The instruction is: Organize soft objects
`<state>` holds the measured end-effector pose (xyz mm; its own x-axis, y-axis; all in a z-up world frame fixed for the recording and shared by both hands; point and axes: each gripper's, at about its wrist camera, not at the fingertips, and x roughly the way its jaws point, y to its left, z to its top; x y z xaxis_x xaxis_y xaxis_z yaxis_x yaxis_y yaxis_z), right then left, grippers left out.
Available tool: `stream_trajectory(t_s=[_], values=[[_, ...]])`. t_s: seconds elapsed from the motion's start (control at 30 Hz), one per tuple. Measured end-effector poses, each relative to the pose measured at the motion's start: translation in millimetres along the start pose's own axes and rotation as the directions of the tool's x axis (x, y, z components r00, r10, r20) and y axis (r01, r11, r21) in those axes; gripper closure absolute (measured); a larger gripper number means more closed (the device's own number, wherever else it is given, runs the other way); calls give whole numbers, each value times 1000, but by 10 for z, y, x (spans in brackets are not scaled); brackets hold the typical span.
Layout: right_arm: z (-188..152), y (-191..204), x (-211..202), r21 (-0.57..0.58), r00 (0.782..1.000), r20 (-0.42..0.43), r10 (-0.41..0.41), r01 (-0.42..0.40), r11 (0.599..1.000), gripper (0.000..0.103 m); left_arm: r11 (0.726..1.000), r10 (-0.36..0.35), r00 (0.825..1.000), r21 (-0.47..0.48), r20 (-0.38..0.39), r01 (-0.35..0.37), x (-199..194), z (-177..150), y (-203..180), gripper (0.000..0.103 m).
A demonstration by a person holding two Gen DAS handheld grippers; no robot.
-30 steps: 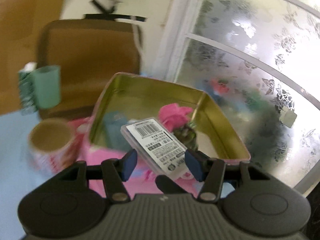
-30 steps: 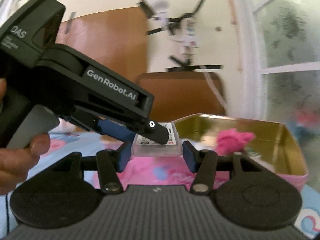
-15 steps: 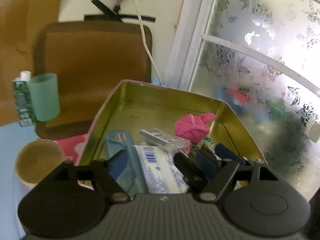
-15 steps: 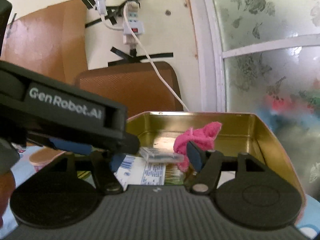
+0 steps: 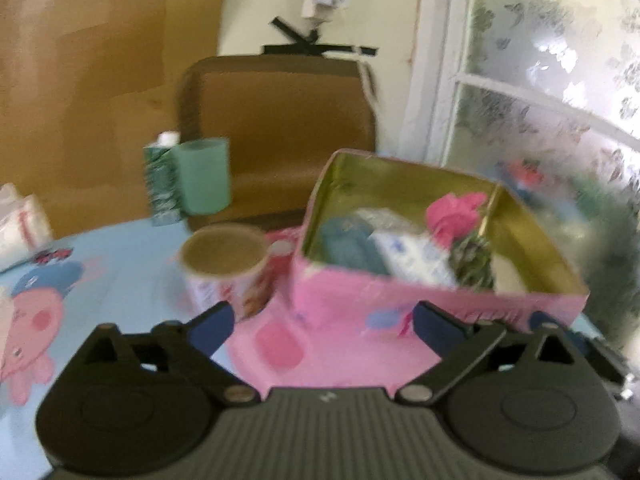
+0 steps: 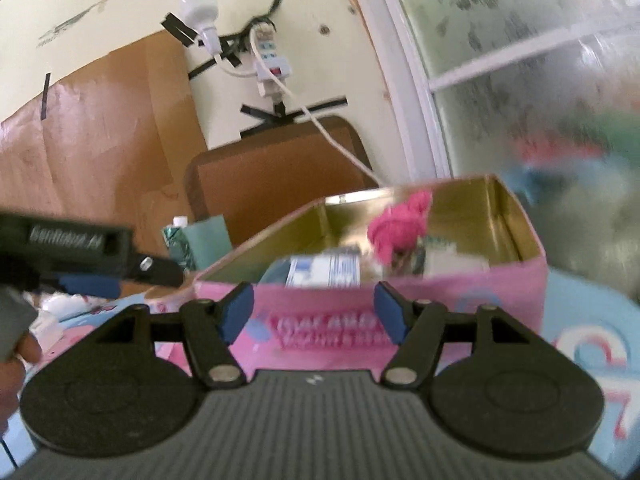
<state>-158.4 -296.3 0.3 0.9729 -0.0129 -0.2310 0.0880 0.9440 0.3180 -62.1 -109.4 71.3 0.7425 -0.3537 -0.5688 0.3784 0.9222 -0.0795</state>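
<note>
Scanning from nine o'clock across the table, we meet a white soft pack (image 5: 18, 222) at the far left edge, lying apart from the rest and, we judge, not yet sorted. Next, towards eleven o'clock, a green carton (image 5: 160, 184) stands touching a mint cup (image 5: 205, 176); the carton's print is too blurred to read. Just ahead of our left gripper (image 5: 322, 326), whose fingers are spread wide and hold nothing, sits a paper cup (image 5: 224, 264) just beside the pink tin (image 5: 400, 300). We judge the tin is the collecting place, open-topped so things can be dropped in from above (hence both tools held back and low in front of it). Inside it, from the left wall rightward: something blue (image 5: 352, 244), a white printed packet (image 5: 416, 256) whose blue text we cannot make out, and a pink cloth (image 5: 456, 210) bunched towards one o'clock. Our right gripper (image 6: 314, 316) is likewise spread and empty, facing the tin's front wall, where pink lettering is smeared past reading. At nine o'clock in the right view the other tool's body carries white lettering that looks like "GenRobot.AI", though blur leaves it uncertain.
</note>
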Motion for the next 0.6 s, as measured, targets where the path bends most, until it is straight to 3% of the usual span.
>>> stream_trajectory(t_s=[0.13,0.4,0.6], values=[[-67,45,-53,54,998,-59,9,-6,999,34,999,20,999,-28,-29,-21,-83,-200,129,0],[-190,289,-132,41,994,-106,11,-6,999,24,994,78,991,-70,-108,-86,-134,-456,362,0],[-181,401,-119,59,993,-120,11,-4,998,21,987,141,987,-65,-77,-147,-199,-541,456,0]])
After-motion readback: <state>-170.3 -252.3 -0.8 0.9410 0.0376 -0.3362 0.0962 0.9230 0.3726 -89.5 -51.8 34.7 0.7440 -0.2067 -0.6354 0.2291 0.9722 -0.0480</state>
